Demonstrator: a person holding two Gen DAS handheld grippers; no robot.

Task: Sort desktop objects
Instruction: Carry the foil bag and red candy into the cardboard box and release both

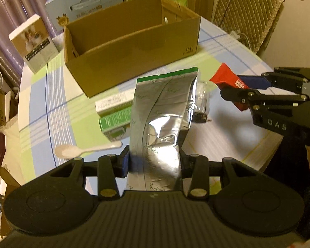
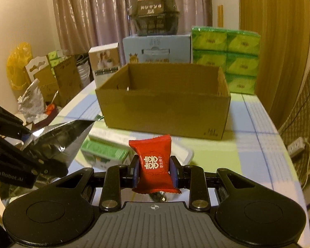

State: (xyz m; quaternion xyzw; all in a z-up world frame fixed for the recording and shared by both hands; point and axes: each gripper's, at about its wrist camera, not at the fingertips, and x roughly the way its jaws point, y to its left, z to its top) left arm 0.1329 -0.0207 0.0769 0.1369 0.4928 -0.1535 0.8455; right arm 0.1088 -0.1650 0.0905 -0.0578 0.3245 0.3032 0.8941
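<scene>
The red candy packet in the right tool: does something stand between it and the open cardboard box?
Nothing visible does. The red candy packet, held in the right tool, faces the brown open cardboard box over bare tablecloth; the green and white carton lies off to the left.

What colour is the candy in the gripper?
Red, with white writing on the candy. The right wrist view shows it best.
</scene>
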